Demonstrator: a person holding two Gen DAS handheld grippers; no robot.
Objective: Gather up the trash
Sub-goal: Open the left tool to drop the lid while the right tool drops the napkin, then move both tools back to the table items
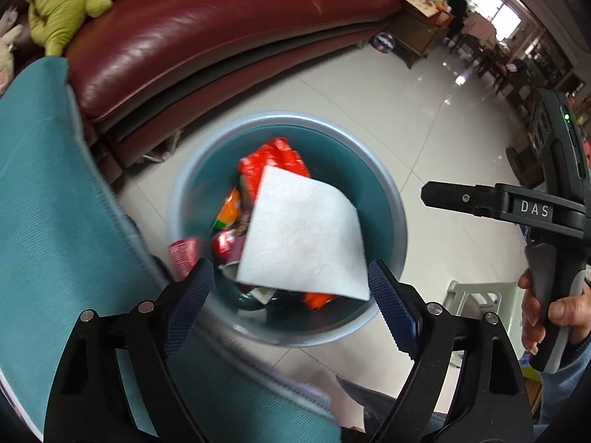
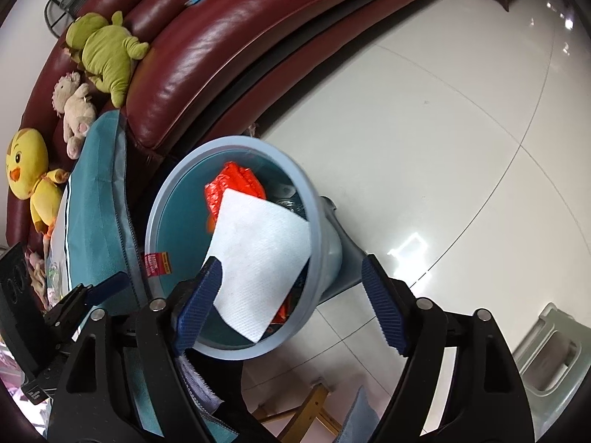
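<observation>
Tissue (image 1: 304, 236), white and square, sits over the open bin (image 1: 391, 199) above red wrappers (image 1: 275, 164). Left gripper (image 1: 291, 302) and right gripper (image 2: 291, 302) are both spread wide, holding nothing.

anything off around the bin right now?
White tissue sits over the bin, apparently mid-drop, with no gripper holding it. A red wrapper lies draped across the bin's near rim instead of inside. Left gripper and right gripper are both open.

Tissue (image 1: 303, 236) over open bin (image 1: 391, 199) mouth
</observation>
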